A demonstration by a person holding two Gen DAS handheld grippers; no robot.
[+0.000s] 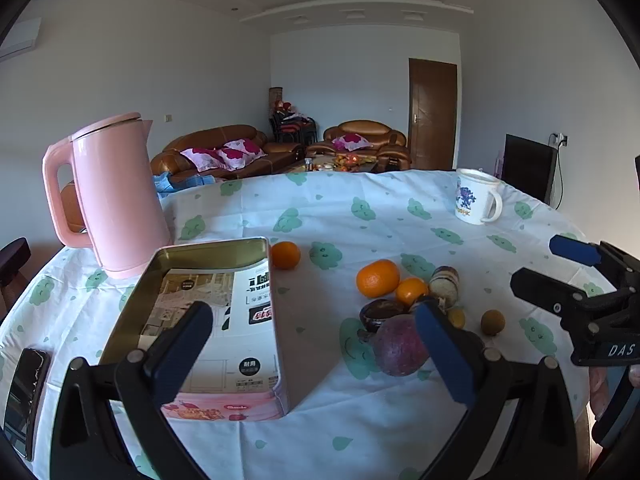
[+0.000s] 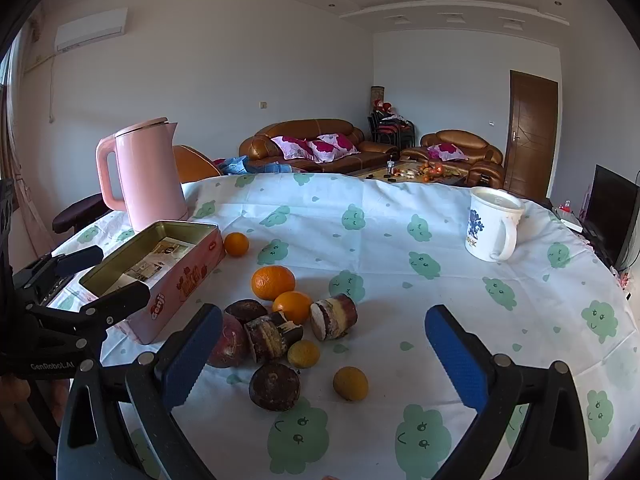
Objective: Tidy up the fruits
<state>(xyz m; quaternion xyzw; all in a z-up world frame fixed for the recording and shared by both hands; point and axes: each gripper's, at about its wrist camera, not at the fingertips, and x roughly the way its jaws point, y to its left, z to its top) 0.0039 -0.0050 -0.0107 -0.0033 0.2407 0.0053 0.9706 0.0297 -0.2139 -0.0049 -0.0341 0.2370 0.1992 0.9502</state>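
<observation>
The surface (image 2: 400, 208), under a cloud-print cloth, carried a pink kettle (image 2: 148, 172) at ten o'clock, an open tin (image 2: 160, 268) just in front of it, and a mug (image 2: 492, 228) well apart at two o'clock. The tin held only a paper liner, so no fruit was judged sorted yet.

The fruit lay in a loose cluster at the middle: a purple fruit (image 1: 400, 346) nearest the tin, two cut cane pieces (image 2: 334, 316), a dark round fruit (image 2: 275, 386), two oranges (image 2: 273, 282) touching, and two small yellow fruits (image 2: 351, 383) at five o'clock. A lone orange (image 2: 236, 244) sat just beside the tin's far corner.

The left gripper (image 1: 316, 354) and the right gripper (image 2: 324, 358) were both held above the surface, tilted down, fingers spread fully wide with nothing gripped.

The first pick was judged best made on an outlying piece, so neighbours would not be knocked. Round fruit should be straddled across its widest part and squeezed gently, since it could roll off.
</observation>
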